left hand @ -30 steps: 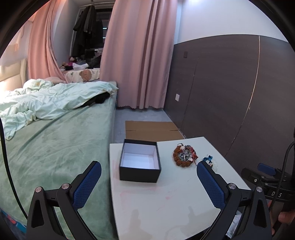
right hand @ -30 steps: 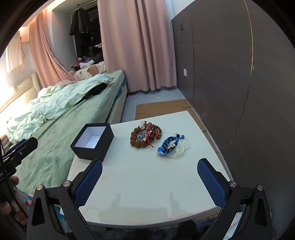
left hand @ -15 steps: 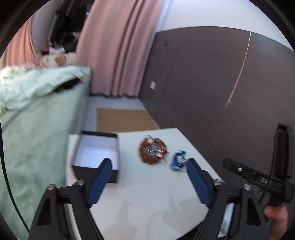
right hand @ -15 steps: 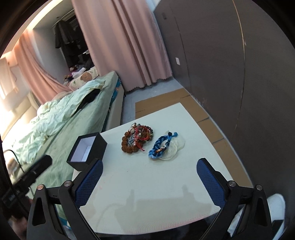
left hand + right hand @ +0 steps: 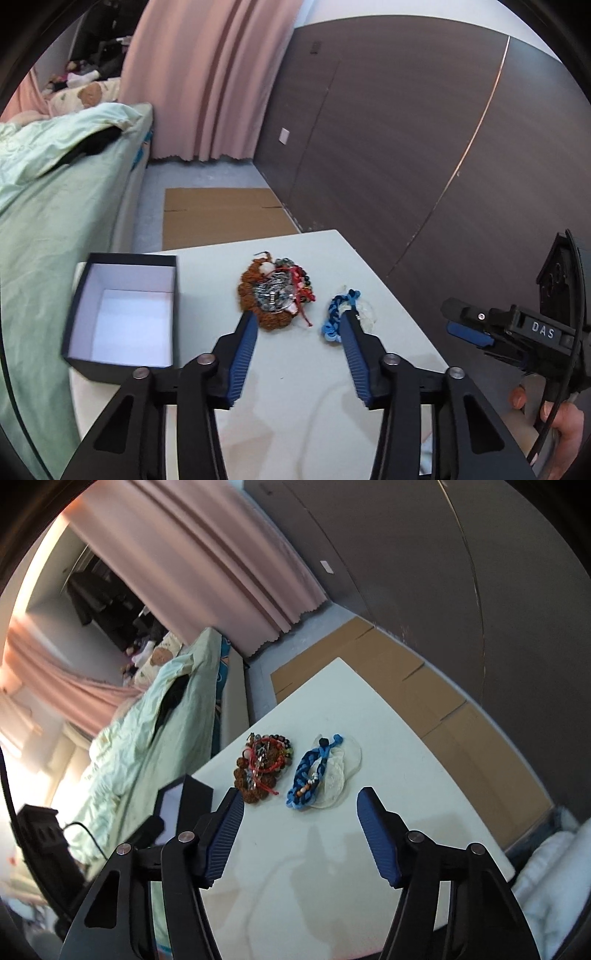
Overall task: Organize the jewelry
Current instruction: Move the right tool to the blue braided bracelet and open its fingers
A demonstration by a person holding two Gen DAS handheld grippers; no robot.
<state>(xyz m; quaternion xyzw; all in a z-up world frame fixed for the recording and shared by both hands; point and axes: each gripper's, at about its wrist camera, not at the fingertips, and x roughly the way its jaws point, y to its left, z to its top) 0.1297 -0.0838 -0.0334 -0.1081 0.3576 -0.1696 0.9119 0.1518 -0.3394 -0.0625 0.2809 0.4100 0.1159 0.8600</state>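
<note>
Bedroom setting: a white table [image 5: 295,373] stands between a bed [image 5: 55,221] with green bedding and a dark panelled wall [image 5: 424,147], with pink curtains [image 5: 207,81] at the far end.

Left gripper [image 5: 298,321]: jaws released, spread apart, holding nothing. It hovers over the table, its fingertips lined up just short of the jewelry. The left fingertip sits at the near edge of the bead pile [image 5: 277,295]; the right fingertip overlaps the near end of the blue braided bracelet [image 5: 338,314] in this view. Contact cannot be confirmed.

Right gripper [image 5: 301,797]: jaws released, spread apart, holding nothing. It hovers above the near part of the table, with the blue braided bracelet [image 5: 310,771] between and just beyond its fingertips.

Jewelry: the bead pile [image 5: 262,768] holds brown beads, red cord and silver pieces, and lies near the table centre. The blue braided bracelet lies just to its right, on top of some clear plastic [image 5: 340,771].

Box: an open black box [image 5: 122,314] with a white lining stands at the left table edge, beside the bed, apart from the pile.

Floor: flattened cardboard [image 5: 221,218] lies beyond the table.
</note>
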